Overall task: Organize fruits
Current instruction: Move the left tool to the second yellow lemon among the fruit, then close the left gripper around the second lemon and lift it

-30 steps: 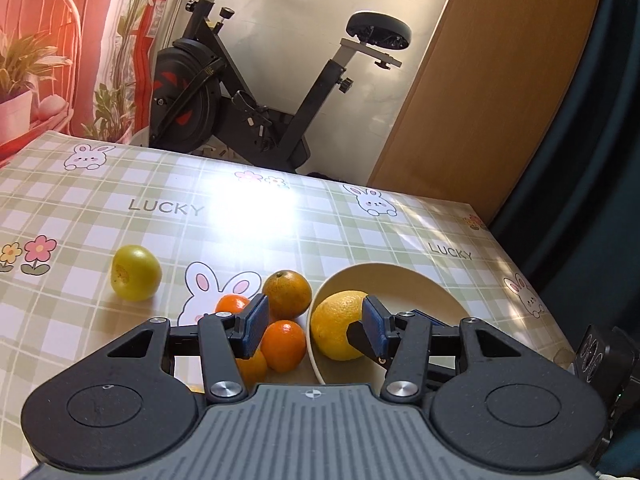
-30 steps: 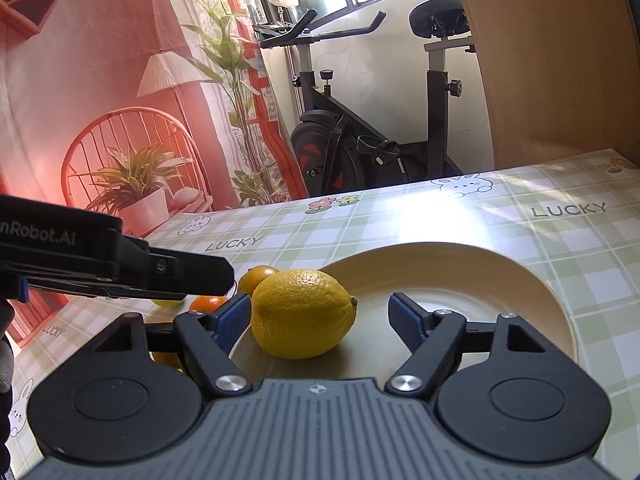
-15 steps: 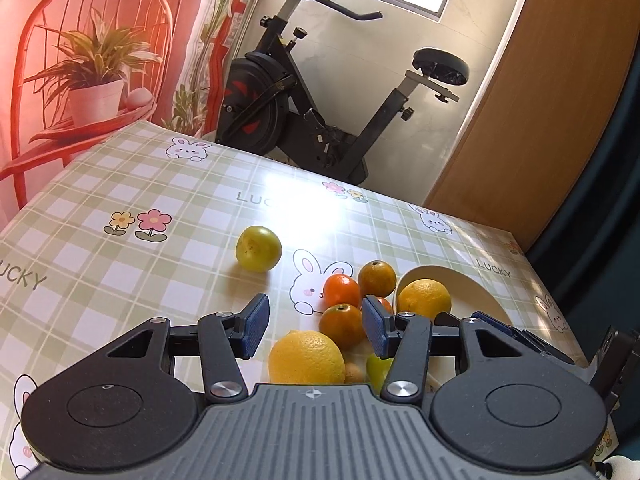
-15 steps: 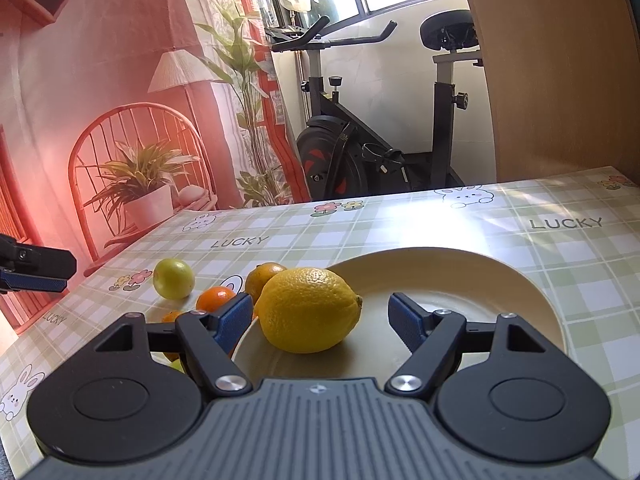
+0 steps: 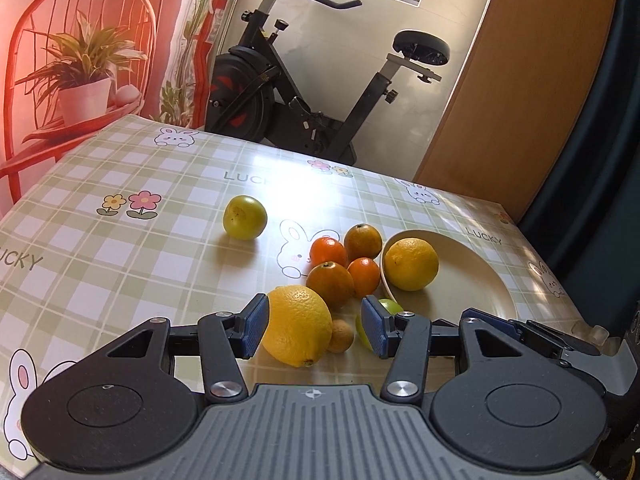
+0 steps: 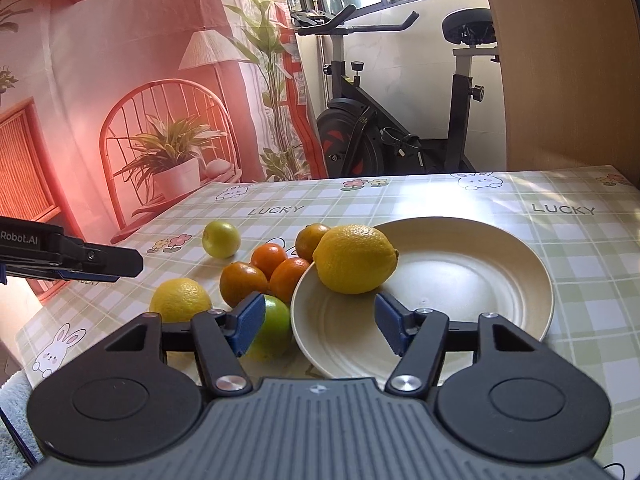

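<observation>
A cream plate [image 6: 460, 280] [image 5: 476, 280] holds one lemon [image 6: 355, 258] [image 5: 411, 258] at its left edge. A second lemon [image 5: 298, 330] [image 6: 180, 300] lies on the table between the open jaws of my left gripper [image 5: 314, 330], touching the left pad. Several small oranges [image 5: 338, 266] [image 6: 266, 270], a green lime [image 6: 272, 326] [image 5: 386, 308], a small brown fruit [image 5: 340, 335] and a yellow-green fruit [image 5: 245, 217] [image 6: 221, 239] lie left of the plate. My right gripper [image 6: 320, 326] is open and empty, over the plate's near rim.
The table has a green checked cloth [image 5: 120, 240]. An exercise bike [image 5: 304, 92] stands beyond its far edge, with a wooden panel [image 5: 520, 80] to the right. The left gripper's body [image 6: 72, 260] shows at the left of the right wrist view.
My left gripper has pulled back and to the left from the plate, so the near lemon now sits between its jaws. My right gripper has drawn back from the lemon on the plate.
</observation>
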Tool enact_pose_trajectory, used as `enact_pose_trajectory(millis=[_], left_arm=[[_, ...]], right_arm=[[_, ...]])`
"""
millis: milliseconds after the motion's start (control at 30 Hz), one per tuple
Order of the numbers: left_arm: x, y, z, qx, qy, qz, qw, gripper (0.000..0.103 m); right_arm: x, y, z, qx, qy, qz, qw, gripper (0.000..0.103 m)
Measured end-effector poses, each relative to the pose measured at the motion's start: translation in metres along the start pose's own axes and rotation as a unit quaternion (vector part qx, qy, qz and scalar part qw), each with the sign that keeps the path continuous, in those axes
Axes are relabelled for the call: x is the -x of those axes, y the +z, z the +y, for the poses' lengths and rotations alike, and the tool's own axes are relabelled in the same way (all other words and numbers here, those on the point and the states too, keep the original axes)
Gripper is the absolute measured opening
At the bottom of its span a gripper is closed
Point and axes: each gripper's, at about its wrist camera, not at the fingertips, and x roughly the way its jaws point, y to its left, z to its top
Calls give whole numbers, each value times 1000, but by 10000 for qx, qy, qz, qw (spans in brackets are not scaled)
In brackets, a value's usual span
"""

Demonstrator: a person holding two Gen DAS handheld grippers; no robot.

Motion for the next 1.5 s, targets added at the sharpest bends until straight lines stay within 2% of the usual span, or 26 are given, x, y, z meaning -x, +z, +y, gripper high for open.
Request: enact_pose_trajectory(millis=[67,300,700,900,1067,1267,1333,1400,1500], left_arm=[[3,-2,0,-11,-27,-20,10000,53],[2,-13,-2,-120,-57,46,9999,53],[1,-18,1,8,-118,122,9999,53],[-1,-11,8,109,-115,110,9998,53],[-1,19,26,193,-100,-4,9998,53],[-12,41,40,204,-231,171,9994,54],[-17,40,44,278,-294,230,9989,54],[-21,37,47,347,-373,286,9983,54],[-29,32,48,379,-463,430,9973,54]], right_arm=[[0,-2,6,27,119,103,9999,57],[-2,-17,33,386,682,735,9942,53],[3,-30,62,1078,1102,1044,9825,45],[-1,-31,66,1189,1029,1057,9819,45],[-8,-22,69,1420,968,1024,9798,45],[-30,-5,79,1617,972,920,9777,47],[-41,1,82,1585,962,907,9785,50],[-52,6,86,1591,982,927,9780,58],[-67,8,91,1729,1018,1020,9743,60]])
